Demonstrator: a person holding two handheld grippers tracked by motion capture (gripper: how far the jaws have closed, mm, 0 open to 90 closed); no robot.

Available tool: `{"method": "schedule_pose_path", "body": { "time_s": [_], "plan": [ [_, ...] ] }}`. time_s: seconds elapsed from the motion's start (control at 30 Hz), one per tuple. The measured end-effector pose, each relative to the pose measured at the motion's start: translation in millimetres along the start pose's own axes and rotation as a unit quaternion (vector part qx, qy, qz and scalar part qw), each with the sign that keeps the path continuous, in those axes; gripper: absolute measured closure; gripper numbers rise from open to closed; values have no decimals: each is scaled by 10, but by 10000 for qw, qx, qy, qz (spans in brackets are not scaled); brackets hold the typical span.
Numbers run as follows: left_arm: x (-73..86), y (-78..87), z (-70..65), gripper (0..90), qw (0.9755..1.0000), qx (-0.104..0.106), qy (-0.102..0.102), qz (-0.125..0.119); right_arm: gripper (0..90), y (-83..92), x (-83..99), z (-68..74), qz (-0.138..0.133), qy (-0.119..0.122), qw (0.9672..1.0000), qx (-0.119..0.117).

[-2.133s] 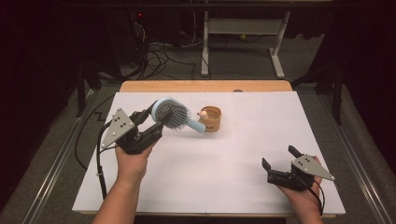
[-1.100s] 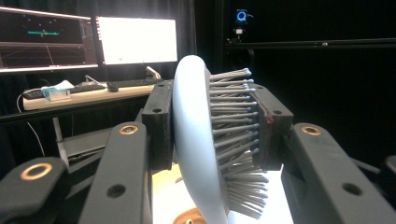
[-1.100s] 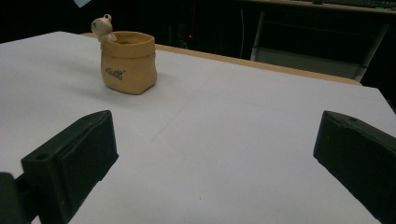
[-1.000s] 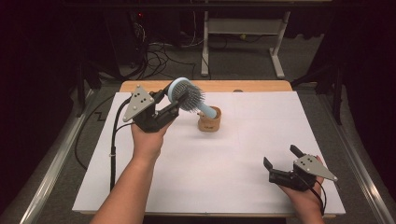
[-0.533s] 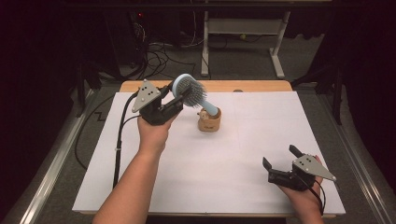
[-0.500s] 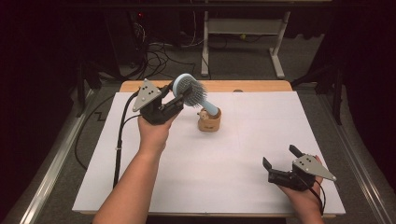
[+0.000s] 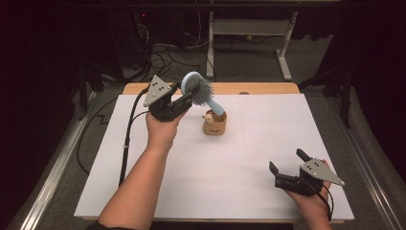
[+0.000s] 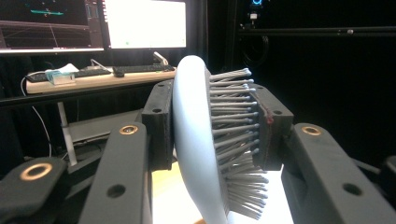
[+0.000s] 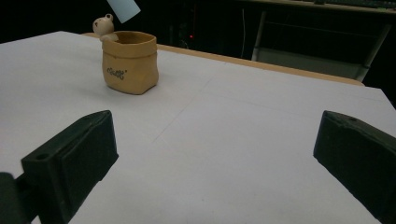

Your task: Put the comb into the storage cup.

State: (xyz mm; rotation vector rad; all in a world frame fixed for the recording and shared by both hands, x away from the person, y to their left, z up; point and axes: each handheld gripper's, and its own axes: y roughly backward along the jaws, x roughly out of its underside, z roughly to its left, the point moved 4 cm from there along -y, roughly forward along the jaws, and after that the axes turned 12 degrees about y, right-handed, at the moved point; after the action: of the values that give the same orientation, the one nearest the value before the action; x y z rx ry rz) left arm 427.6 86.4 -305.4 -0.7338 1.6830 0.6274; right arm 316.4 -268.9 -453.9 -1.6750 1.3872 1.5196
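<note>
Left gripper [image 7: 184,98] clamping one hairbrush [image 7: 198,91], one cup [image 7: 214,124]

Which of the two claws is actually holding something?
The left claw, raised beside the tan pot: it is clamped on the blue hairbrush head. The right claw rests open near the table's edge.

Dark room – monitors [image 8: 93,23], grey floor [image 7: 72,143], cables [image 7: 163,57].

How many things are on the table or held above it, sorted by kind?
Hairbrush: 1
Pot with a little bear on its rim: 1
Tools, left tool and right tool: 2
Total: 4
</note>
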Motion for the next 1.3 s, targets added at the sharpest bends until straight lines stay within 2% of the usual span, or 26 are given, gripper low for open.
{"method": "schedule_pose_path", "body": {
  "time_s": [0.3, 0.67, 1.3],
  "plan": [
    [-28, -91, 24, 579, 10000, 4, -10, 54, 1, 3, 0, -16, -6, -7, 10000, 9],
    [83, -163, 98, 579, 9995, -117, 19, 296, 1, 2, 6, -13, 11, -22, 10000, -11],
    [211, -279, 156, 579, 9984, -126, 122, 534, 1, -7, 17, -21, 14, -61, 10000, -23]
  ]
}}
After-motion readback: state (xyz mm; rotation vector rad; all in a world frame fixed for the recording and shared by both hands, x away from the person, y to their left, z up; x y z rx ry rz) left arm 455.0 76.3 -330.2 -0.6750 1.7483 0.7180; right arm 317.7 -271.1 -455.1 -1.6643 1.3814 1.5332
